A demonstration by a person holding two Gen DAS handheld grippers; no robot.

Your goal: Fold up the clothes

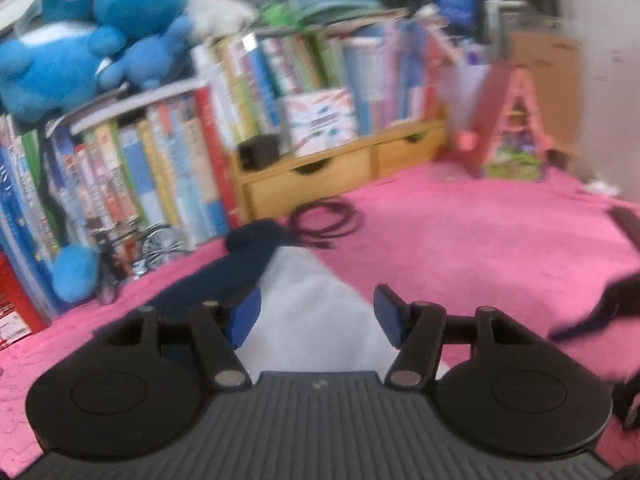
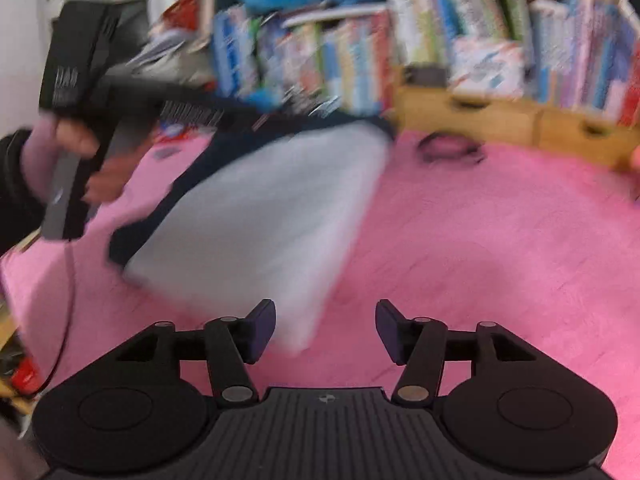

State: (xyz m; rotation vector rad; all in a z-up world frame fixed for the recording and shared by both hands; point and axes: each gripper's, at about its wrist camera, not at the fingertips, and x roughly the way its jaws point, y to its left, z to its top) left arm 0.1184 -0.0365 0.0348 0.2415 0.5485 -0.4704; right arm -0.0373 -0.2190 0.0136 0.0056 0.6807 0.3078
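My left hand-held gripper (image 1: 316, 320) gapes empty above the folded shirt (image 1: 308, 300); my right hand-held gripper (image 2: 326, 330) stands open beside the shirt's corner, on the pink blanket (image 2: 480, 240).

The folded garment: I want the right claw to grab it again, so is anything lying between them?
Nothing visible: only bare pink cover separates the open right claw from the white and navy garment.

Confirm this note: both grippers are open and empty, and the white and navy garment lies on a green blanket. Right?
Not quite. The blanket under the garment is pink, not green, as the right wrist view shows. The left gripper and right gripper are indeed open and empty.
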